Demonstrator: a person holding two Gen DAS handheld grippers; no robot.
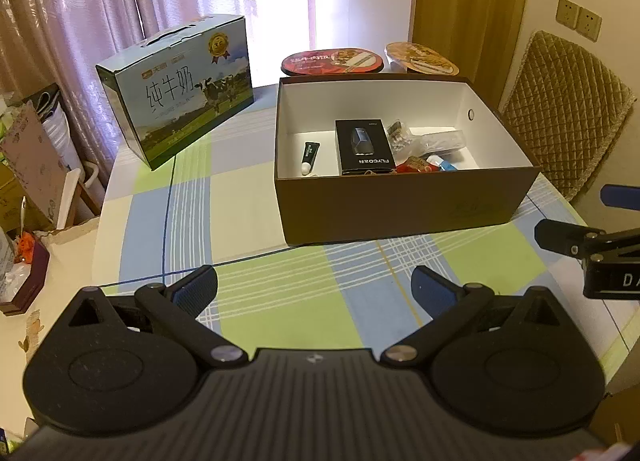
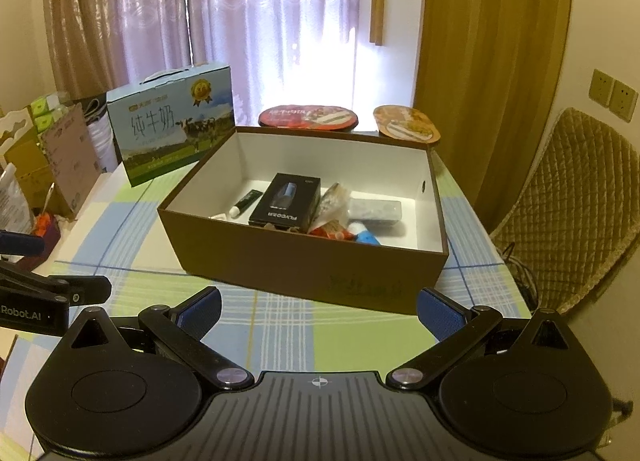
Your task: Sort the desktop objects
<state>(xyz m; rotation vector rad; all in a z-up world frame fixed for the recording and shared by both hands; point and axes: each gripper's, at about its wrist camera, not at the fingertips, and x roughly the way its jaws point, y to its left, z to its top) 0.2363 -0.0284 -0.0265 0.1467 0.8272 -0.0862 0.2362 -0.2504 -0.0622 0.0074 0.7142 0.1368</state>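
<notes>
While you hold both grippers low over the checked cloth of the surface point(image 1: 256, 197), each one is spread wide with nothing between its fingers: your left gripper point(image 1: 314, 288) and your right gripper point(image 2: 319, 309) both hang short of the brown box point(image 1: 400, 209), apart from it. That open box stands straight ahead of you on the surface. Inside it, on the white floor, lie a black carton marked FLYCO point(image 1: 364, 147), a small dark tube with a white cap point(image 1: 309, 157) to its left, and to its right a crinkled clear packet point(image 2: 334, 201), a clear-wrapped grey item point(image 2: 374, 209), a red wrapper point(image 2: 330, 230) and a blue-and-white piece point(image 2: 366, 236) hard against the near wall. What the smaller pieces are is too blurred to tell.

Around the box, a milk carton with a cow picture point(image 1: 180, 89) stands upright to the far left, well apart from it. Two foil-lidded food bowls sit just behind the far wall: a red one point(image 1: 332, 61) and an orange one point(image 1: 422, 57). A quilted chair back point(image 1: 564, 113) stands off the right edge of the surface, and curtains point(image 2: 240, 21) hang behind. The near wall of the box stands between your fingers and the things inside.
</notes>
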